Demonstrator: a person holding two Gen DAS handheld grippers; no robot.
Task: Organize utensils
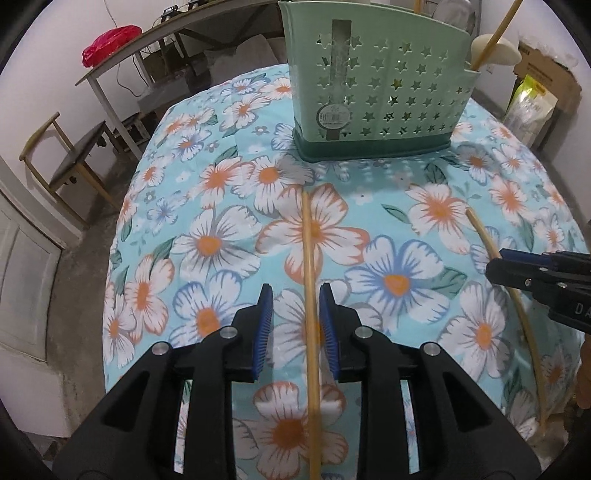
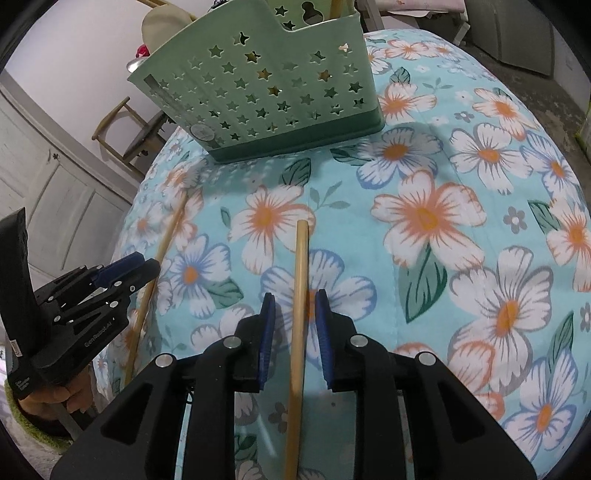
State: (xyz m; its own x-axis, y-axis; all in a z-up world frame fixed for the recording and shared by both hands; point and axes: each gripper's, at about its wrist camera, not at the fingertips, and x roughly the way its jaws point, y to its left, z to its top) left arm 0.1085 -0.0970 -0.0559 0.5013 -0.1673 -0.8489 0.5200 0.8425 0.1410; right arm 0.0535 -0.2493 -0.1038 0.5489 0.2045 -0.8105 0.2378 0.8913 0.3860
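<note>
Two bamboo chopsticks lie on the floral tablecloth (image 1: 388,229) in front of a green star-punched utensil holder (image 1: 376,92) (image 2: 258,92). One chopstick (image 1: 306,236) (image 2: 171,229) runs between the blue pads of my left gripper (image 1: 295,295) (image 2: 144,266). It lies close to the right pad and clear of the left one, so the jaws are open. The other chopstick (image 2: 301,251) (image 1: 487,243) lies between the pads of my right gripper (image 2: 295,299) (image 1: 495,264), with a gap on both sides, so this gripper is open too. A cream spoon (image 1: 495,51) and a chopstick (image 1: 498,29) stand in the holder.
The table edge drops off at the left, where a wooden chair (image 1: 70,162) stands on the floor. A desk with a red bag (image 1: 107,44) stands behind. A cardboard box (image 1: 546,77) is at the back right. A hand (image 2: 55,402) holds the left gripper's handle.
</note>
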